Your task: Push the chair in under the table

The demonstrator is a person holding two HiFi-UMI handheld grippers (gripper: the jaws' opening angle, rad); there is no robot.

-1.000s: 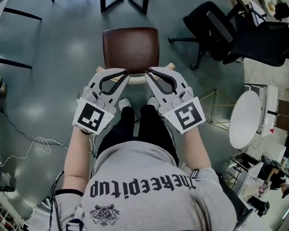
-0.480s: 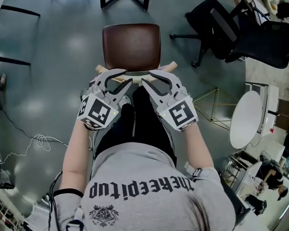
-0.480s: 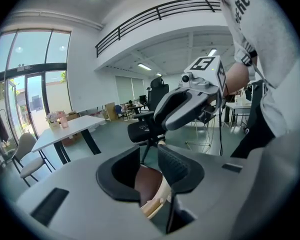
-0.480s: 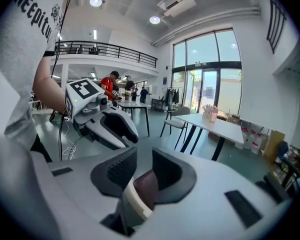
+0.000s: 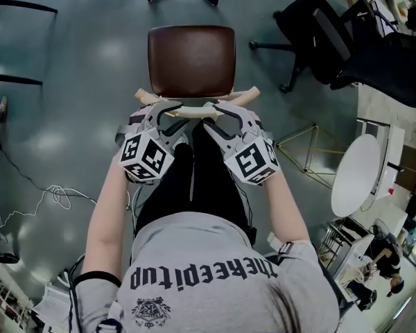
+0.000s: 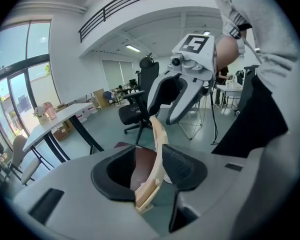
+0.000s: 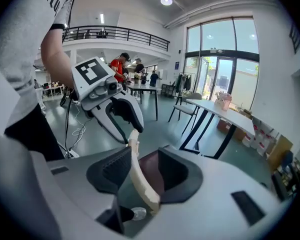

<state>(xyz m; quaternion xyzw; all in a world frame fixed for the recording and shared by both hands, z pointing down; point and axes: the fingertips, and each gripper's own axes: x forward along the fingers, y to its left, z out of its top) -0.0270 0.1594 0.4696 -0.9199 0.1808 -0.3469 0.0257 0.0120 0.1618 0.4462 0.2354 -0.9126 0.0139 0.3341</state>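
Moved: left tongs (image 5: 169, 109), right tongs (image 5: 218, 109) dropped lower — jaws opening astride curved pale-wood backrest (image 5: 194, 107) | seat (image 5: 191, 60): smooth brown

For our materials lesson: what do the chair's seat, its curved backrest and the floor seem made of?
Seat: brown, smooth, faint sheen; likely leather or vinyl upholstery. Backrest: pale tan, matt, curved; probably bent wood. Floor: grey-green, glossy, showing soft light reflections; perhaps sealed concrete or epoxy.
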